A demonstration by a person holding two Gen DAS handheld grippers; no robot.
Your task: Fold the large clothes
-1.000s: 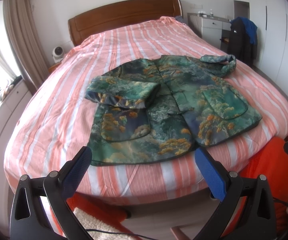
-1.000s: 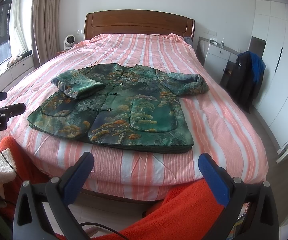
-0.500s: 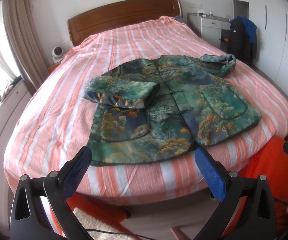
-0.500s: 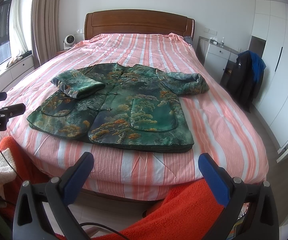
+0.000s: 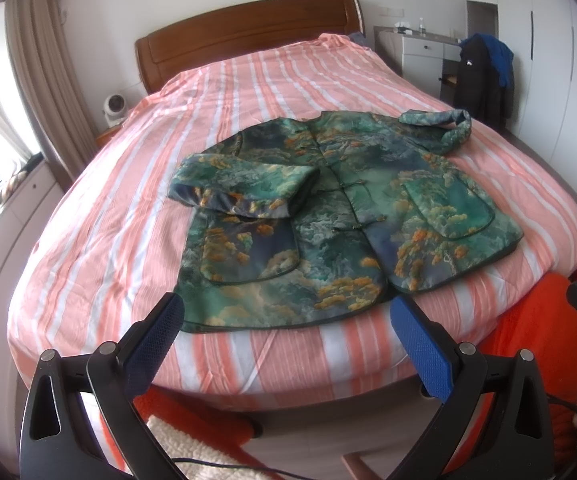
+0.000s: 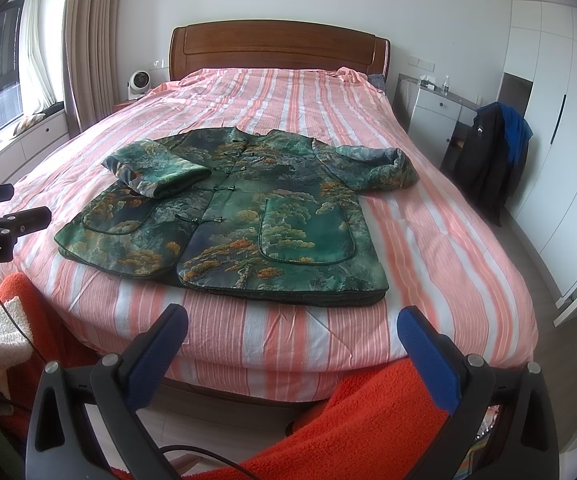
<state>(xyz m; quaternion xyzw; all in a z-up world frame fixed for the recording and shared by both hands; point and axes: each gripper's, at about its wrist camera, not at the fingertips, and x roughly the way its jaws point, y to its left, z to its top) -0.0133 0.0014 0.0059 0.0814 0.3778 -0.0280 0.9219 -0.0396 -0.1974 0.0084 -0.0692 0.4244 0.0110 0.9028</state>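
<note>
A green patterned jacket (image 5: 340, 216) (image 6: 248, 208) lies face up near the foot of a bed with a pink striped cover (image 5: 248, 88) (image 6: 288, 96). Its left sleeve (image 5: 244, 188) (image 6: 156, 172) is folded over the chest; the right sleeve (image 5: 444, 128) (image 6: 372, 164) lies curled out to the side. My left gripper (image 5: 286, 328) is open, held short of the hem, nothing between its blue pads. My right gripper (image 6: 292, 336) is open too, hovering before the bed's foot edge, empty.
A wooden headboard (image 6: 280, 48) stands at the far end. A person's orange sleeve (image 6: 368, 432) (image 5: 528, 344) fills the near bottom. A dark coat hangs on a chair (image 6: 492, 160) by a white dresser (image 6: 436, 116). A small fan (image 6: 138, 82) sits left of the headboard.
</note>
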